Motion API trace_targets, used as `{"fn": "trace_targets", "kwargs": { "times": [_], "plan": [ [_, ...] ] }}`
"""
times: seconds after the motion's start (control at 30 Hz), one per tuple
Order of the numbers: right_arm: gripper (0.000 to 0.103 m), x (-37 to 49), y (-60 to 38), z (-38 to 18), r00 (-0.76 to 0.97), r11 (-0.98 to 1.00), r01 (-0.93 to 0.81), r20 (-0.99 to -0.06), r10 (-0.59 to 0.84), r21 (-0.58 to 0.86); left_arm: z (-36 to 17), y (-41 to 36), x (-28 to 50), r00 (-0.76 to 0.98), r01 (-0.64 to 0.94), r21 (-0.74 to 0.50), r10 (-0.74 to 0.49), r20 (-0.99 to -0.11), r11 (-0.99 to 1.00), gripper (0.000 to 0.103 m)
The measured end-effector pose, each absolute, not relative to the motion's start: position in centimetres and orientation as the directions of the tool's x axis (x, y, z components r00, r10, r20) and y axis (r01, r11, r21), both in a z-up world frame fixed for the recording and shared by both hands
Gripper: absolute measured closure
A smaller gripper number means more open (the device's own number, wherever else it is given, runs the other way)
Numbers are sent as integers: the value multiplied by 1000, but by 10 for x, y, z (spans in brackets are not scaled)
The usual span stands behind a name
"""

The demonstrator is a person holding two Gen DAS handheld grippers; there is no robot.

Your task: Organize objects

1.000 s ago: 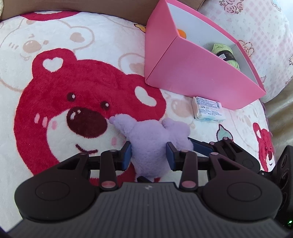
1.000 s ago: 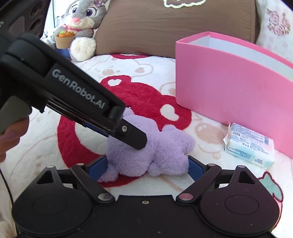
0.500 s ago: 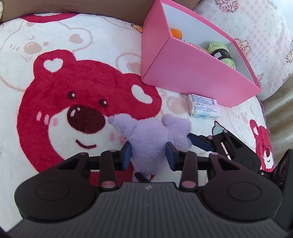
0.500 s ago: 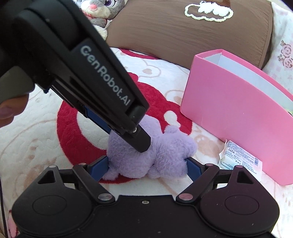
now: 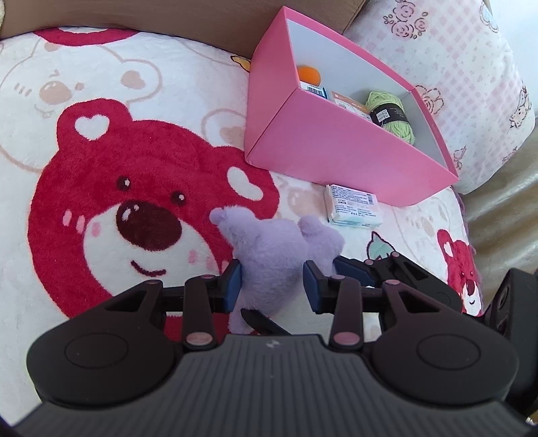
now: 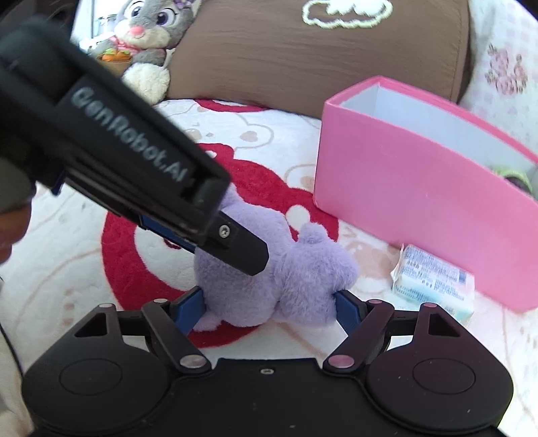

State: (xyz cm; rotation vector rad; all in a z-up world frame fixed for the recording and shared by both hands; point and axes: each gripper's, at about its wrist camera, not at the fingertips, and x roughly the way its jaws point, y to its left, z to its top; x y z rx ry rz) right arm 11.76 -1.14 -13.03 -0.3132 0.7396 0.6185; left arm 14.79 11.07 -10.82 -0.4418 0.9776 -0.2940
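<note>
Bed surface: white plush blanket (image 5: 161,84) printed with a large red bear face. Brown cushion (image 6: 319,57) at the head, grey rabbit plush (image 6: 148,30) propped beside it, pink checked pillow (image 5: 454,67) to the right.

Purple plush toy (image 5: 269,255) sits low on the red bear print, well short of the pink box (image 5: 336,148).

Left gripper (image 5: 271,285): blue pads pressed into the toy's sides, clamped on it.

Right gripper (image 6: 269,304): jaws wide, both blue pads touching the toy's flanks from the other direction, so gripping it too. Whether the toy is lifted off the blanket or resting on it cannot be told.

Box contents: green yarn skein (image 5: 390,112), orange ball (image 5: 309,73), small cartons.

Wrapped soap bar (image 5: 353,206) lies on the blanket just beside the box's front wall.
</note>
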Motion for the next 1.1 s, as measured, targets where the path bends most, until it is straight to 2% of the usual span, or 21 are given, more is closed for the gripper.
{"fn": "trace_targets", "kwargs": {
  "times": [0.4, 0.83, 1.1],
  "plan": [
    [19, 122, -29, -104, 519, 842, -536, -761, 388, 63, -87, 103, 136, 519, 109, -516, -491, -700, 850, 66],
    [19, 87, -27, -69, 533, 848, -530, -771, 347, 15, -47, 78, 106, 542, 207, -380, -429, -722, 902, 66],
    [18, 85, -22, -46, 532, 843, -538, -773, 347, 9, -33, 84, 102, 535, 192, -399, -437, -723, 896, 66]
  ]
}}
